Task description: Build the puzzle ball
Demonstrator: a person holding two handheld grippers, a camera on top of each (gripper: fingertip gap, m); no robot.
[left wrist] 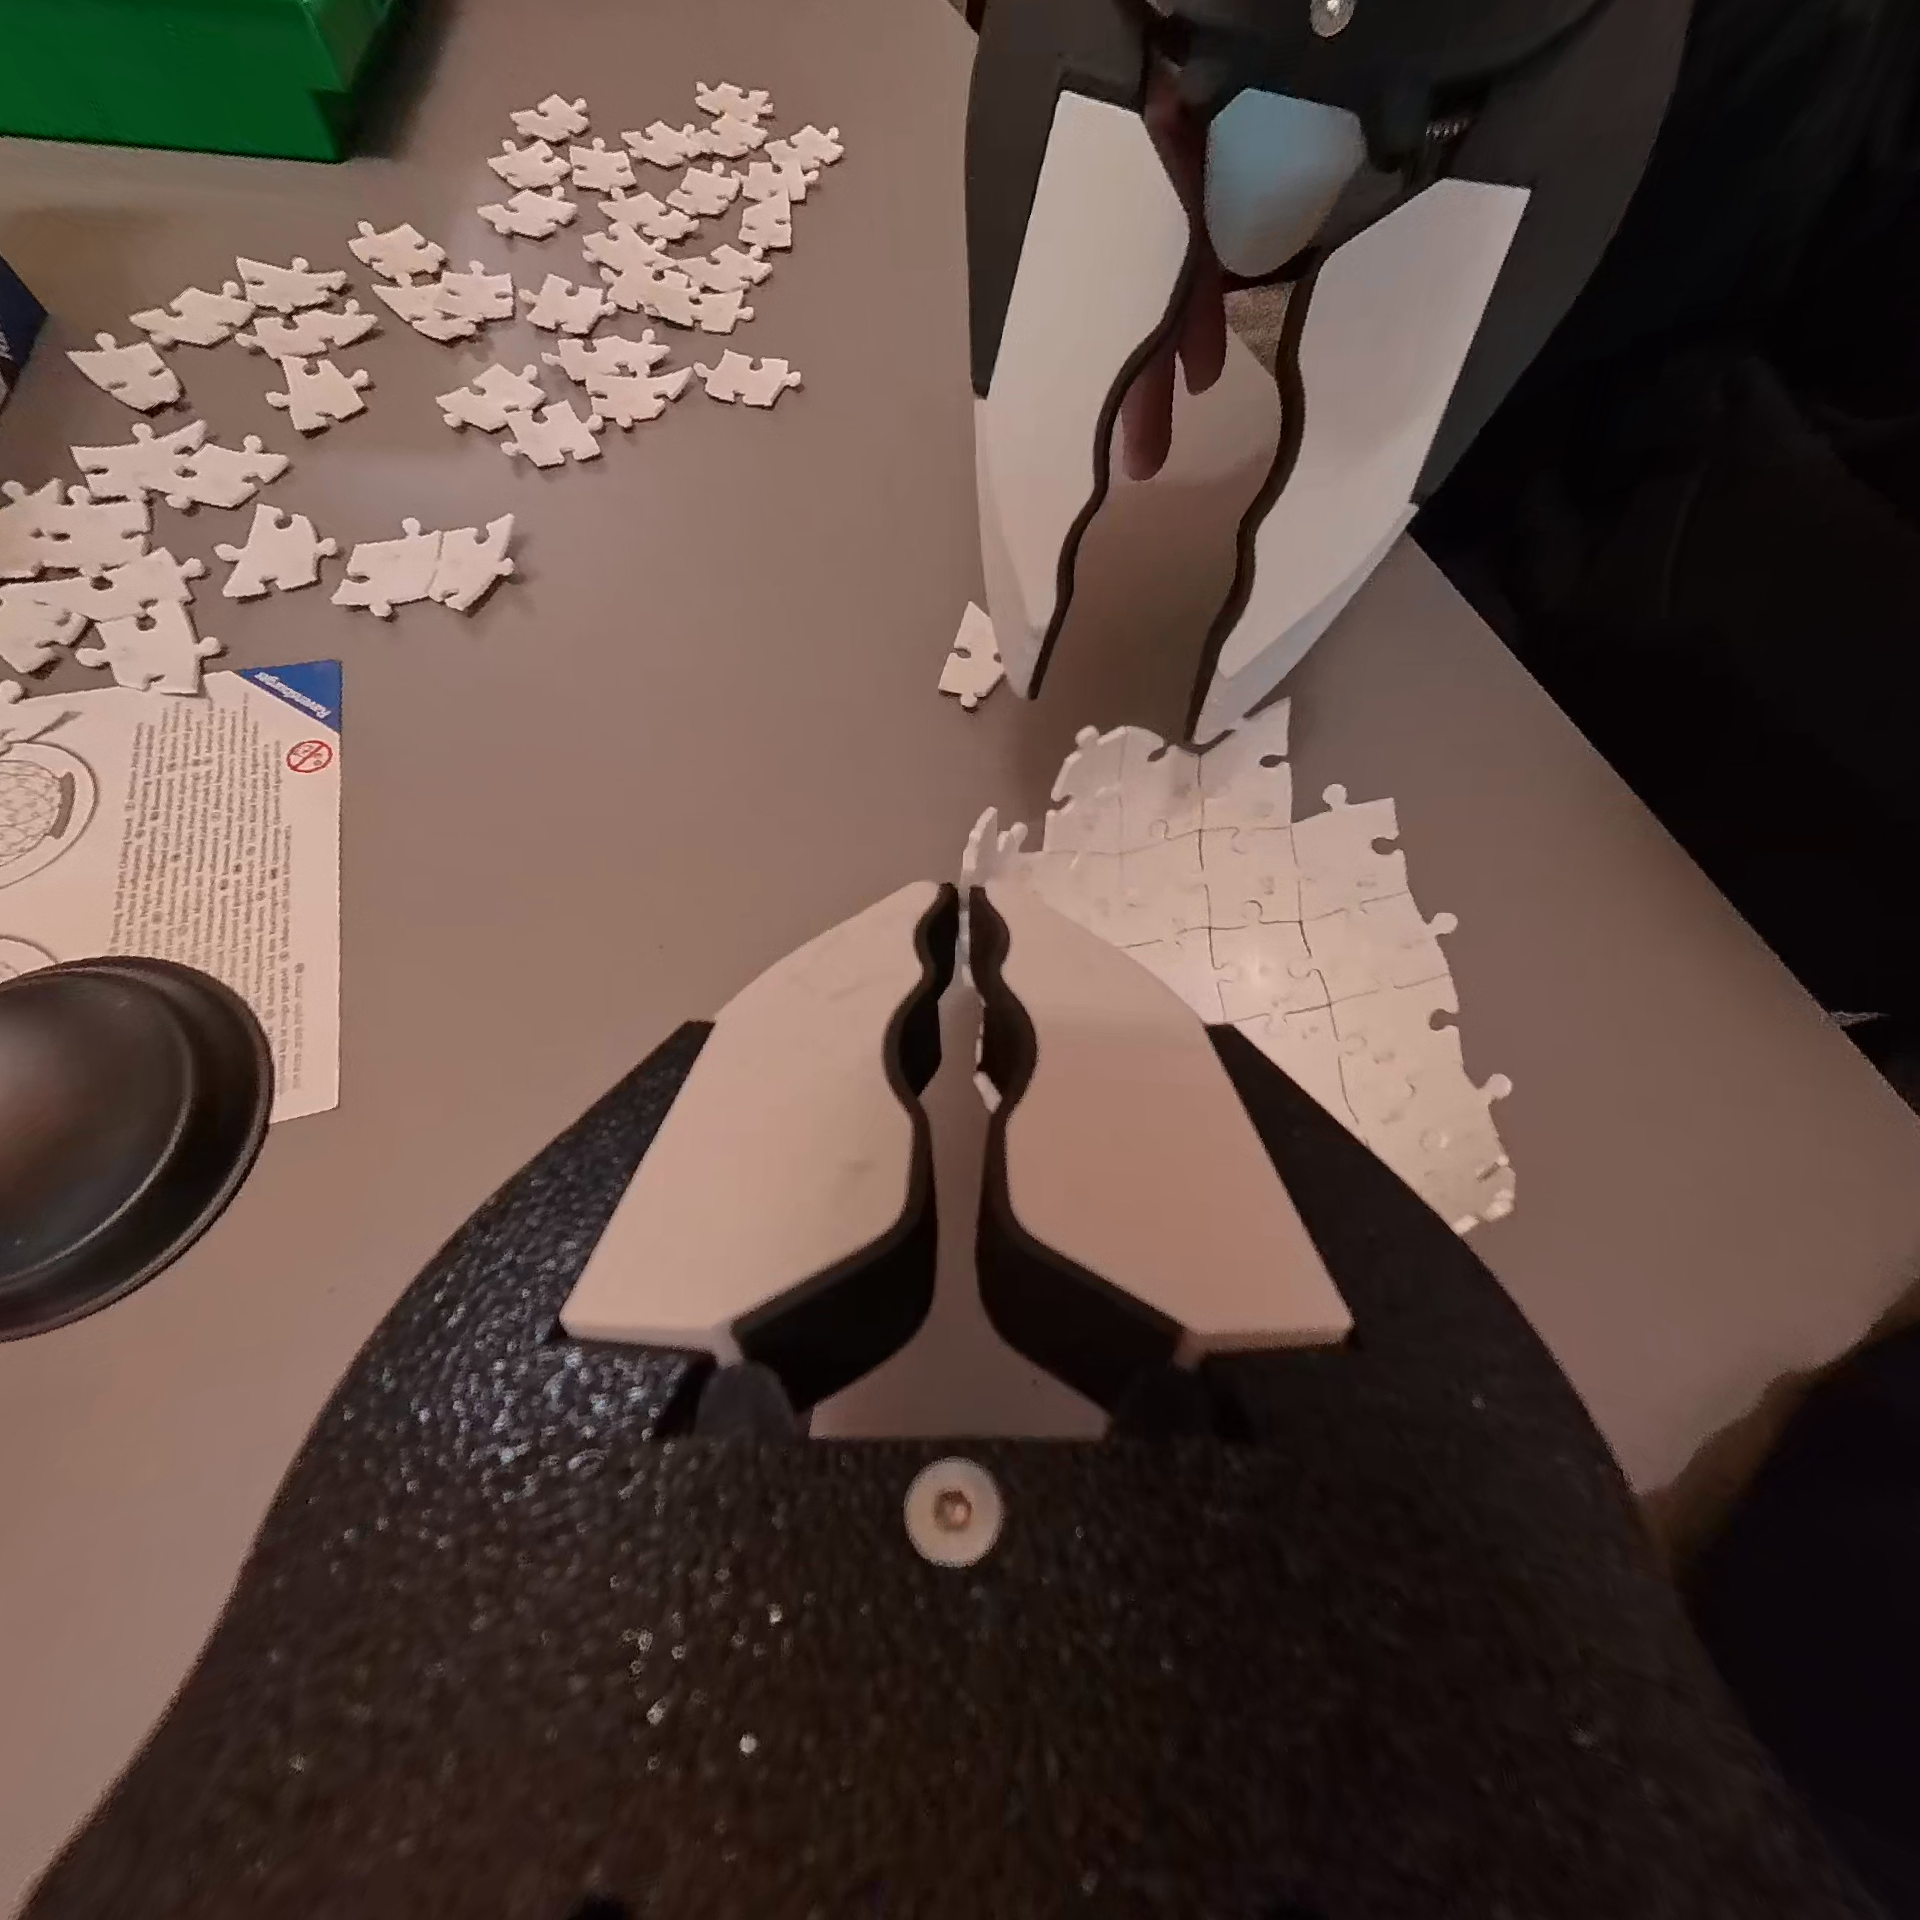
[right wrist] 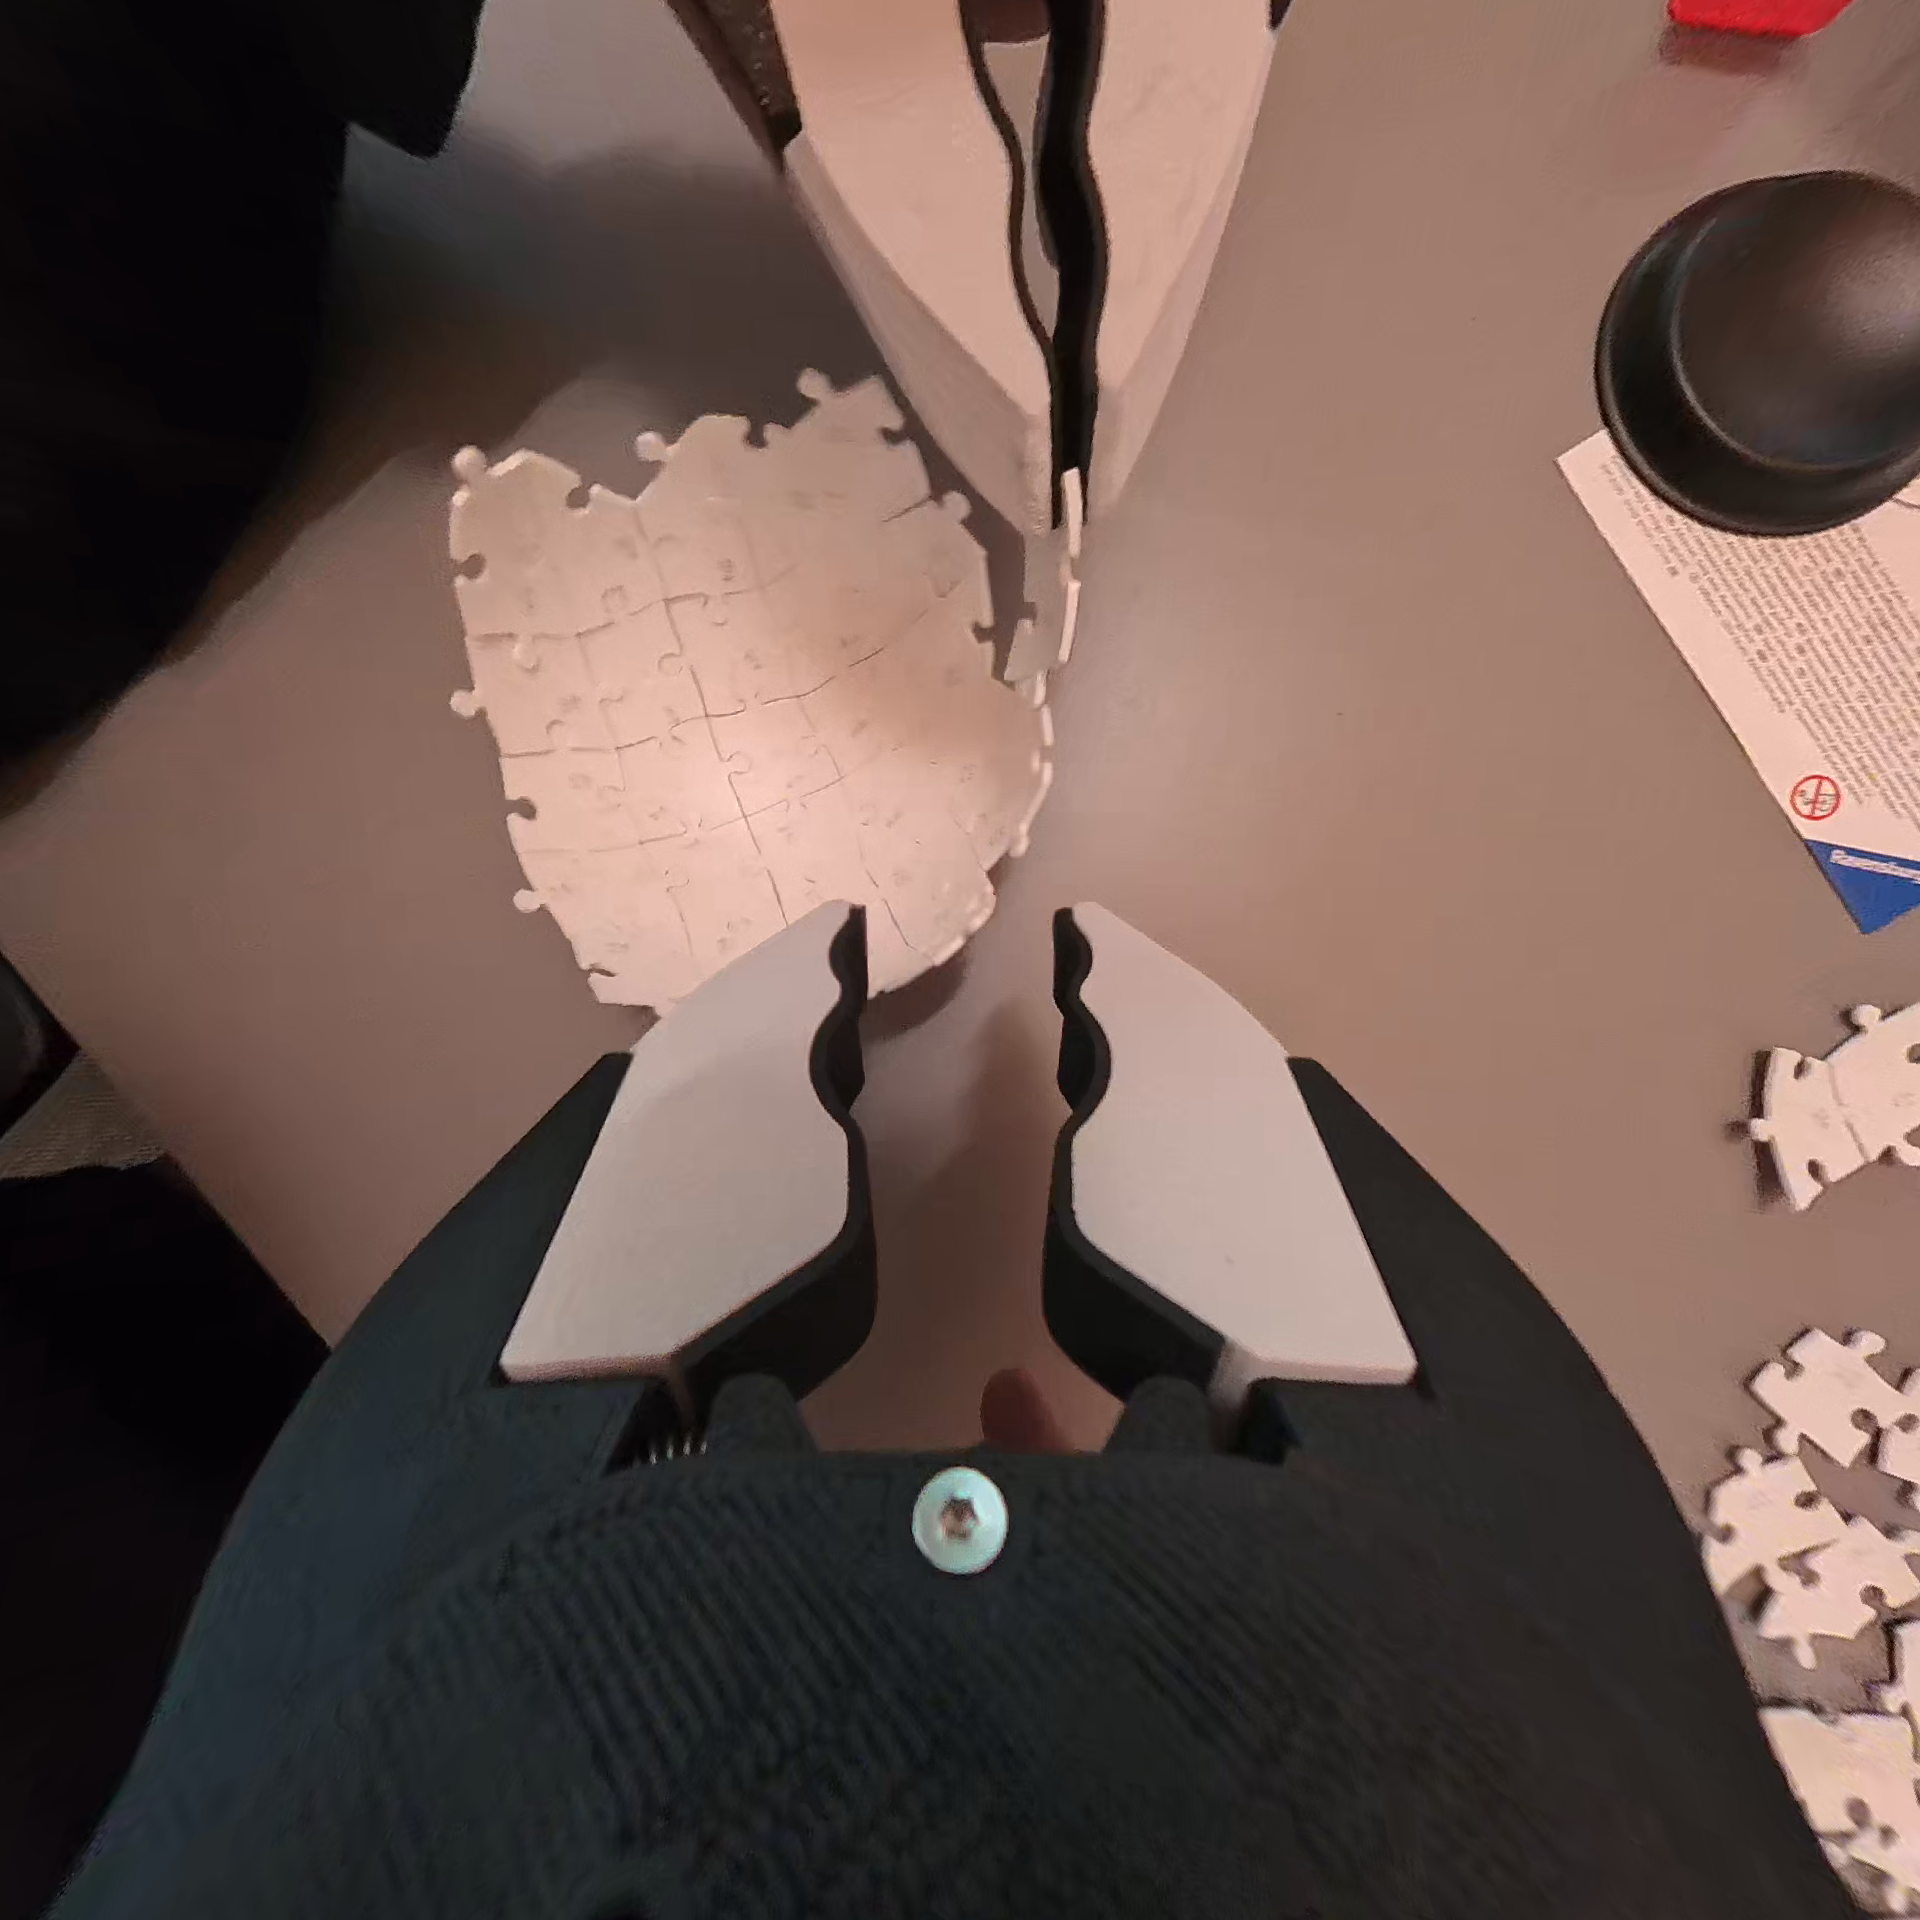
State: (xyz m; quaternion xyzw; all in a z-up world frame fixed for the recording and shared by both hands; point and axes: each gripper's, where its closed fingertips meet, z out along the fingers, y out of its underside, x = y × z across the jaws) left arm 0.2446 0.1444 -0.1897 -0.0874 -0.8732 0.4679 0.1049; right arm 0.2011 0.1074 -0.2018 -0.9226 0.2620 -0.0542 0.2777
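A curved shell of joined white puzzle pieces lies on the grey table and also shows in the right wrist view. My left gripper is shut on a white puzzle piece that stands upright at the shell's rim. It shows from the other side in the right wrist view. My right gripper is open and empty at the opposite rim of the shell. In the left wrist view one of its fingertips is at the rim. A single loose piece lies beside it.
Many loose white pieces are spread over the table's far left, and some show in the right wrist view. A printed sheet lies under a black round stand. A green box sits at the back. The table edge runs close behind the shell. The left gripper's tips are roughly 7 centimeters from the right gripper's.
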